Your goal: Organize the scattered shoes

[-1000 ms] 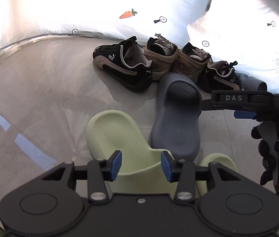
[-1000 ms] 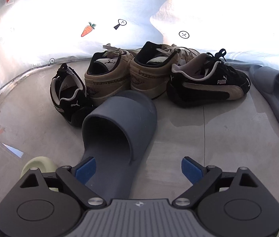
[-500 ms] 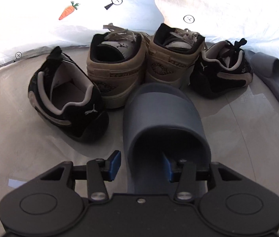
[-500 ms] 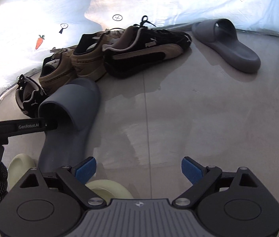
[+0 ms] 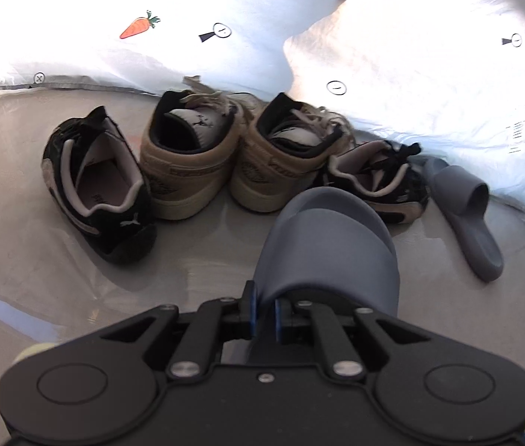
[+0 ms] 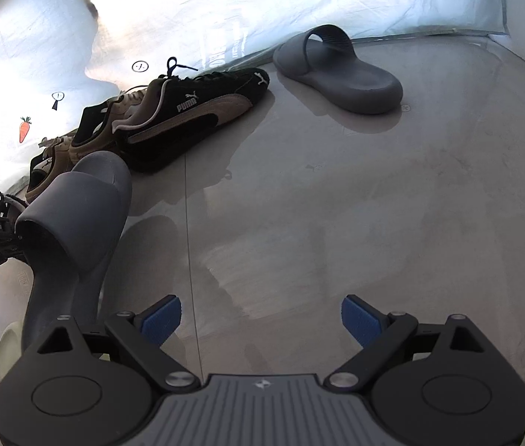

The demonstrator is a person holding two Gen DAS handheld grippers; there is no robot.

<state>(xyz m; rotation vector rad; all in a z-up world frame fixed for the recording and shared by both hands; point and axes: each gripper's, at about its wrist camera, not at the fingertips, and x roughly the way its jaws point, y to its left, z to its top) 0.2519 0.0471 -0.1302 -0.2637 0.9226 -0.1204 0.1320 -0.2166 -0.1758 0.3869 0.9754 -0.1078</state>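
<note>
Fingers [image 5: 247, 310] of left gripper [image 5: 263, 314] pinch grey slide [image 5: 329, 245] strap

A grey slide [image 5: 331, 238] is tilted, its strap edge clamped between blue pads, toe toward the row of shoes. Its mate [image 6: 340, 70] lies flat near the floor's far edge by the white sheeting. Two tan sneakers [image 5: 191, 156] [image 5: 281, 163] stand heels-out between two black Puma sneakers [image 5: 99, 193] [image 5: 377, 178]. A pale green slide [image 6: 7, 342] peeks out nearest.
</note>
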